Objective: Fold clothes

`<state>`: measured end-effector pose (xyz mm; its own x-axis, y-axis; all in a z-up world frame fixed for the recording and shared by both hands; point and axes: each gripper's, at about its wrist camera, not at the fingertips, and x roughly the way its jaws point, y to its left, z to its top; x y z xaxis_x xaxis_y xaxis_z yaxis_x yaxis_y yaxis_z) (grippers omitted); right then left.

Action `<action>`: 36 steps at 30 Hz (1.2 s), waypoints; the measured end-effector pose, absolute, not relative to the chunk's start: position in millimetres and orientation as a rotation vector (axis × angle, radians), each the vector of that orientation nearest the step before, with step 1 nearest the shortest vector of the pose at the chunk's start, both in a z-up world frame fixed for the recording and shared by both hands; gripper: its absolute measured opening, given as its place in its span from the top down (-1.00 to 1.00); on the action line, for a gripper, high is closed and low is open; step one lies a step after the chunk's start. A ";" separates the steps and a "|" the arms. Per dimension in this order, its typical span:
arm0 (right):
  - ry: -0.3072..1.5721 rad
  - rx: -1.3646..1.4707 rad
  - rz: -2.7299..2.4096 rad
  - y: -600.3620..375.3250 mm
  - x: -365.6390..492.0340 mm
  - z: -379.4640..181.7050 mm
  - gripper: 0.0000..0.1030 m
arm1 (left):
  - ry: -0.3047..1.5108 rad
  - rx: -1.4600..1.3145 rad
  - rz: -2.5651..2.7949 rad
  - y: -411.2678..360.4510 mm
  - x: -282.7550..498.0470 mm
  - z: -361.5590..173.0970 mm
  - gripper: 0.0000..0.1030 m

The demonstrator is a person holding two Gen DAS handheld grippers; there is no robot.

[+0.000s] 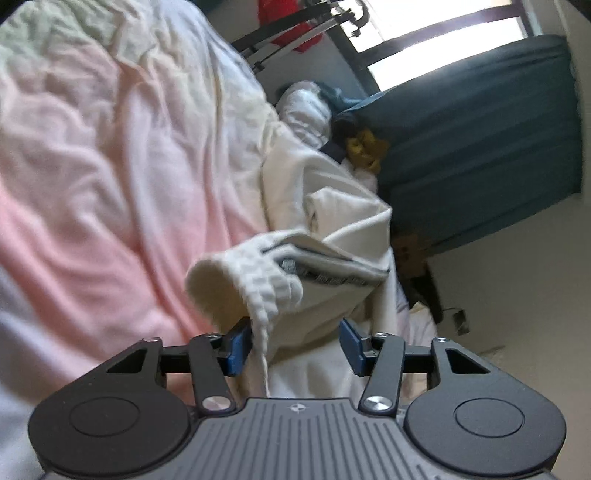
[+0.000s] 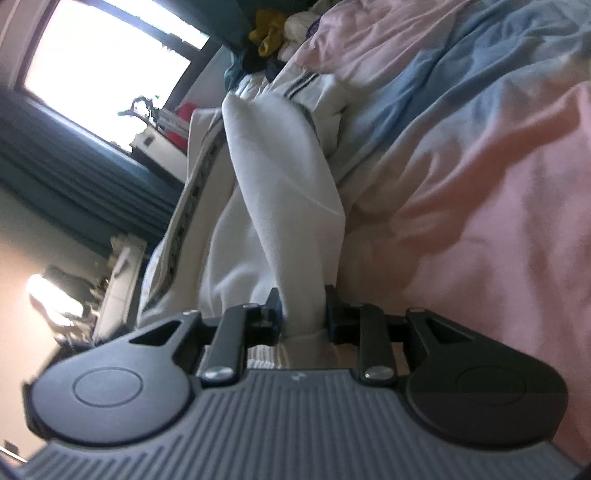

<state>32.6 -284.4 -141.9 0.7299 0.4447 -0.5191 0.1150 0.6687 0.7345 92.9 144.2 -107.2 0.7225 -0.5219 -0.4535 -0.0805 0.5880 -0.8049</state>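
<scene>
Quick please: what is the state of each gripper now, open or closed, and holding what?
Left gripper: open, the white garment's ribbed cuff lies between its fingers, not clamped.
Right gripper: closed on the white garment.

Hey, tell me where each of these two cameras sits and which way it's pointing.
Left wrist: sits behind the left gripper, facing along the bed toward the blue curtain; its fingers stand open around the ribbed edge of the cream garment.
Right wrist: sits behind the right gripper, facing up the cream garment toward the window; its fingers are shut on the cloth.
Shared: the garment, pink bedding, and a yellow item.
</scene>
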 end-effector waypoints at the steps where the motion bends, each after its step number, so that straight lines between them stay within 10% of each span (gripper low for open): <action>1: 0.751 0.826 0.204 -283.5 34.1 -142.9 0.47 | 0.738 -0.921 -0.292 144.6 97.4 -106.8 0.12; 15: 0.687 0.872 0.250 -271.2 19.5 -134.6 0.60 | 0.726 -0.954 -0.195 163.5 139.3 -83.0 0.71; 29: 0.637 0.958 0.681 -96.8 40.9 -89.7 0.82 | 0.461 -0.639 -0.035 258.7 196.1 104.0 0.76; 36: 0.695 0.908 0.857 16.6 102.0 -99.1 0.83 | 0.510 -0.569 0.160 330.7 269.5 69.6 0.75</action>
